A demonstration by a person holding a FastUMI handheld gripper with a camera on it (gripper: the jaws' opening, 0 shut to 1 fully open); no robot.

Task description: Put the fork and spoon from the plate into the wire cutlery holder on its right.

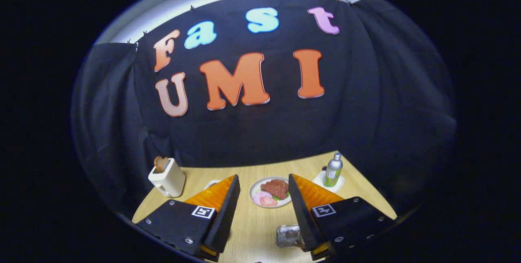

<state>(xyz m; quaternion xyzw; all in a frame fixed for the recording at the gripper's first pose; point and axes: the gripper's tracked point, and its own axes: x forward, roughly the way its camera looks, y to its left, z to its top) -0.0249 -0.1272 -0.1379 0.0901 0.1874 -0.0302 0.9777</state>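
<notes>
Wooden desk (260, 222) carries a plate (255, 189) of food at twelve o'clock beyond the gripper (262, 181), whose fingers stand wide apart, holding nothing. Toaster (167, 178) at ten, bottle (333, 169) at two; a shiny thing (288, 236) lies against the right finger; cannot identify it.

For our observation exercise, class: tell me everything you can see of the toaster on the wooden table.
The toaster is a small cream-white box with rounded corners and a smooth, plastic-looking shell. It stands upright near the table's far corner, close to the black cloth wall, beyond and beside one of the open gripper's fingers. A browned slice of toast sticks up from its top slot. Nothing else touches it; controls are too small to tell.
</notes>
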